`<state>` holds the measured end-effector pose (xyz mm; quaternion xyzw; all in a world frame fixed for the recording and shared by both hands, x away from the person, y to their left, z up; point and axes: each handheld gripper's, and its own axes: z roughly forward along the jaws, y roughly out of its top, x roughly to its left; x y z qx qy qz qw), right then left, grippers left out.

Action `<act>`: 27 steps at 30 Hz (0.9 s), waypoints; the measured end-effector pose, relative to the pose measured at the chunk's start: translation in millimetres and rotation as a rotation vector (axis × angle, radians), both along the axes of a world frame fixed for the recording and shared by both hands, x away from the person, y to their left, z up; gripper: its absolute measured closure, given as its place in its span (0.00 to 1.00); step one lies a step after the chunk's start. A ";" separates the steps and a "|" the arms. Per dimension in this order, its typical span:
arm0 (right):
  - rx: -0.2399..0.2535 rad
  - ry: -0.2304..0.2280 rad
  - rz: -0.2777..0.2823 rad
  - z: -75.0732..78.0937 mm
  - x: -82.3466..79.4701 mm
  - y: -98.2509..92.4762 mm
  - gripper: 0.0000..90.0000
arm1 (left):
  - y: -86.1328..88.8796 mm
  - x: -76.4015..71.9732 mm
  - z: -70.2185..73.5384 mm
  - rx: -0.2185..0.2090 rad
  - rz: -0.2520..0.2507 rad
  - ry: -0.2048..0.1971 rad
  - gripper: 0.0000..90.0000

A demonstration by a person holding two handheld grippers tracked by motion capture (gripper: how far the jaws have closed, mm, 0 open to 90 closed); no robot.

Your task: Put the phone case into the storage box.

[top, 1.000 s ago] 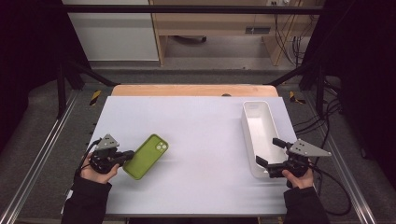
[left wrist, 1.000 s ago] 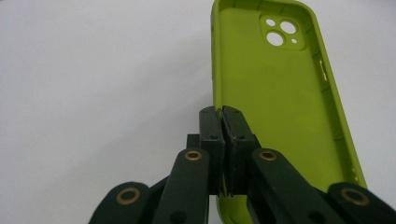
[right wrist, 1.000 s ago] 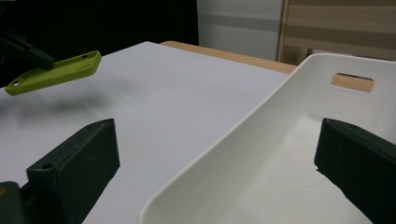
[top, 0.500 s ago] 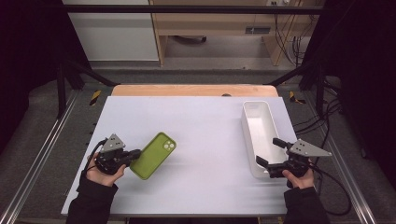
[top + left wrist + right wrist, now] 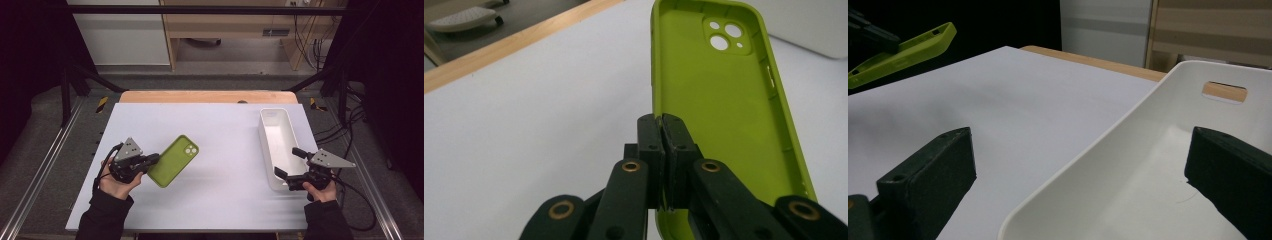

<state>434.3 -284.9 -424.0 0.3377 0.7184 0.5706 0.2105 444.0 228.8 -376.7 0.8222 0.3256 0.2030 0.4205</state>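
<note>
phone case (image 5: pixel 173 160) - matt green silicone | bin (image 5: pixel 280 145) - smooth white plastic

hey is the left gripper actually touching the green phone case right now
Touching. In the left gripper view, the left gripper has its jaws shut on the side wall of the green phone case.

The phone case (image 5: pixel 173 161) sits left of the middle of the table (image 5: pixel 225 130); the tray (image 5: pixel 277 145) lies well apart, along the right edge. The left gripper (image 5: pixel 152 160) is at the case's near left end; the right gripper (image 5: pixel 287 165) straddles the tray's near corner.
</note>
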 end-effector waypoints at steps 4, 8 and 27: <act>0.003 -0.001 0.000 1.2 -0.4 0.0 0.00 | -9.3 2.4 3.3 0.012 -0.023 -0.008 0.97; 0.001 -0.006 0.002 2.4 -0.4 0.5 0.00 | -22.9 5.0 5.7 0.035 -0.049 -0.012 0.98; -0.021 -0.012 0.039 9.7 -1.8 14.3 0.00 | -48.7 9.9 -1.3 0.053 -0.103 -0.021 0.98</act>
